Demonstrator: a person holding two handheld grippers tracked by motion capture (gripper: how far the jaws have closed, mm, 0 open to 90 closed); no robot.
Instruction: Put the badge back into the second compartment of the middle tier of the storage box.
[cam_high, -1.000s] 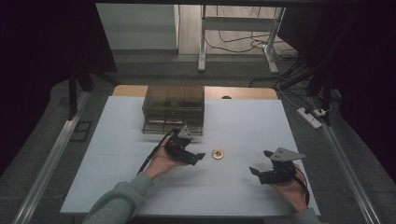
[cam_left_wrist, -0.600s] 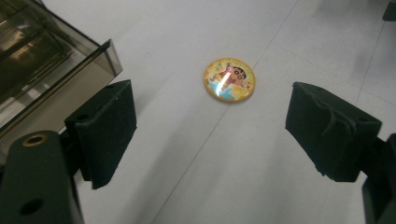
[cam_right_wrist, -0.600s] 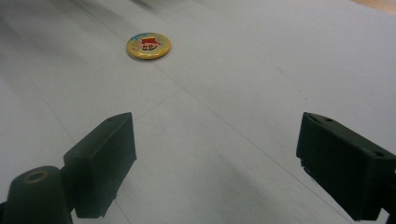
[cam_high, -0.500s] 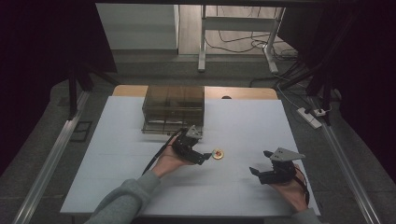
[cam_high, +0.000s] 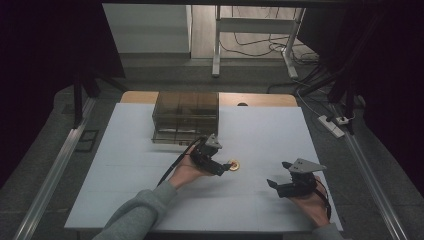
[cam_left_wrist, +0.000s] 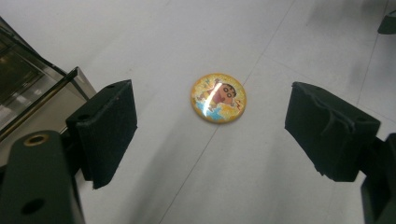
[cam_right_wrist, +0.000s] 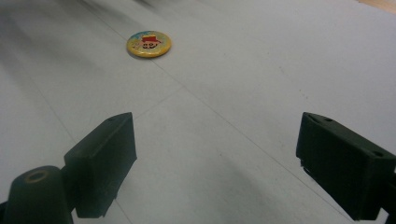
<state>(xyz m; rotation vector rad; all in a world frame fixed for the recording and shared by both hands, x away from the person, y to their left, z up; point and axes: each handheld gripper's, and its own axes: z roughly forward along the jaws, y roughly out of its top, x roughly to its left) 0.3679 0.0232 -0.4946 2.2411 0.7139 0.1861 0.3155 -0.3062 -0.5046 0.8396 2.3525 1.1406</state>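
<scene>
Round cartoon badge (cam_left_wrist: 218, 98) lies flat mid-table, toward the near edge, between the left gripper's (cam_left_wrist: 210, 135) wide-apart jaws; likely light, stiff, glossy (slippery), so pinch its rim.

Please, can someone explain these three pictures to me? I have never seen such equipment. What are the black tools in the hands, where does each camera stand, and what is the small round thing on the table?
A person holds a hand-held tool with two black jaws in each hand: the left gripper and the right gripper. One picture comes from a camera above the table. The other two come from cameras riding on each gripper, looking along its jaws. On the table lie a round yellow cartoon badge and a clear brownish box. Both grippers are open and hold nothing. The left one's jaws stand on either side of the badge; the right gripper is farther from it.
</scene>
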